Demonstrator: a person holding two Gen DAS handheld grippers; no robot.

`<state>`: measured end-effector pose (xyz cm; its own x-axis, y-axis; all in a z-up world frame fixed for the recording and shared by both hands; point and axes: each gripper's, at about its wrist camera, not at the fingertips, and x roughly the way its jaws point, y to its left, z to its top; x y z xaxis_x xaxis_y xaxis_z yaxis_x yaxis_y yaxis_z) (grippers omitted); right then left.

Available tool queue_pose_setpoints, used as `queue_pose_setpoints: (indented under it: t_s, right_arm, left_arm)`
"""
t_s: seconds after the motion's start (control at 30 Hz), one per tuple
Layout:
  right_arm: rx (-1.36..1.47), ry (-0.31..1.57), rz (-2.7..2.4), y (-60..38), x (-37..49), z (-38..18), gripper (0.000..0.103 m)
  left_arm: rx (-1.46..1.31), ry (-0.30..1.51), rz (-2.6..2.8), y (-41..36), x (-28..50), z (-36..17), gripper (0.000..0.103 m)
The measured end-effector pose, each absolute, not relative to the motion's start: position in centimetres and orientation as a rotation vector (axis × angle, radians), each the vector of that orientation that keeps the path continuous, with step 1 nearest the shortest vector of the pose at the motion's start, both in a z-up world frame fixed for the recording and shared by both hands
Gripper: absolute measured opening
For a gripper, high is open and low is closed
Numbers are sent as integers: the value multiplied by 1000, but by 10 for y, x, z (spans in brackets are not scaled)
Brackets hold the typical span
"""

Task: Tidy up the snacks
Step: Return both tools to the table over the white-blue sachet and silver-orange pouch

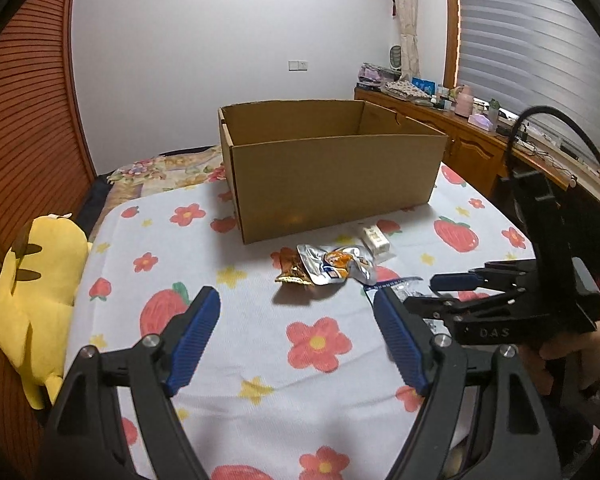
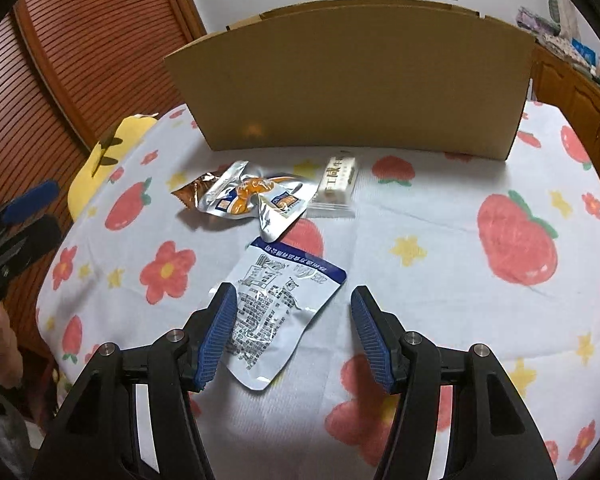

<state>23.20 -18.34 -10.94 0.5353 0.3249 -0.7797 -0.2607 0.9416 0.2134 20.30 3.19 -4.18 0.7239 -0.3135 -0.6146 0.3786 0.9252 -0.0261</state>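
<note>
Left wrist view: open cardboard box (image 1: 332, 168) stands on a cloth (image 1: 260, 360) printed with strawberries and flowers. Top flaps are out of the way; the inner walls that show are bare, and the floor of the box is hidden behind its near wall, so its contents cannot be told. Just in front of the box lie the snacks: a small white bar packet (image 1: 376, 240) closest to the box wall, a crumpled silver-and-orange pouch (image 1: 336, 266) beside it, with a brown wrapper (image 1: 294, 270) touching the pouch on its left side. A white pouch with a blue edge (image 1: 396, 285) peeks out behind the blue pads. Left tongs (image 1: 298, 340) hover over bare cloth with jaws wide apart, nothing between them. A yellow plush toy (image 1: 36, 308) sits at the cloth's left edge. A wooden sideboard (image 1: 460, 136) crowded with small items runs along the right wall.

Right wrist view: right tongs (image 2: 294, 330) are tipped down over the white pouch (image 2: 276, 312), which lies flat on the cloth, printed side up. Jaws stand apart; the left pad overlaps the pouch's edge, the right pad is clear of it, no squeeze visible. The silver pouch (image 2: 256, 196) and bar packet (image 2: 338, 180) lie beyond, near the box wall (image 2: 348, 80). A hand (image 2: 2, 344) gripping the other tool shows at far left.
</note>
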Motion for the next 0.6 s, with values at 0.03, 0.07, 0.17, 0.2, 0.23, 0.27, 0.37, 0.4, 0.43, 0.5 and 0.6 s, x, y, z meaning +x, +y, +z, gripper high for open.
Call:
queue_pose_setpoints:
  t_s: [0.03, 0.07, 0.17, 0.2, 0.23, 0.27, 0.37, 0.4, 0.43, 0.5, 0.6]
  right_arm:
    - [79, 946, 355, -183, 233, -110, 61]
    - [87, 948, 361, -182, 234, -111, 61]
    - [70, 949, 355, -176, 238, -112, 61]
    - [57, 948, 353, -174, 238, -113, 63]
    - [44, 947, 353, -171, 238, -113, 63]
    - [32, 945, 351, -169, 238, -114, 63]
    - [8, 933, 341, -164, 237, -116, 63]
    - [4, 930, 340, -164, 237, -117, 63]
    - [-6, 926, 337, -163, 236, -117, 63]
    - [-30, 917, 329, -160, 234, -119, 63]
    - [-29, 904, 321, -160, 232, -119, 63]
  left_arm:
    - [102, 658, -385, 32, 202, -42, 80]
    - [99, 658, -386, 33, 201, -42, 80]
    - [95, 659, -388, 33, 201, -42, 80]
    - [94, 661, -389, 33, 201, -42, 80]
    - [94, 662, -390, 33, 201, -43, 80]
    - [95, 661, -391, 33, 200, -43, 80]
    - [93, 667, -391, 32, 200, -45, 80]
    - [92, 670, -390, 32, 201, -46, 80]
    - [91, 672, -390, 32, 201, -47, 80]
    - [93, 676, -392, 31, 201, -49, 80]
    - [89, 685, -393, 30, 201, -52, 80]
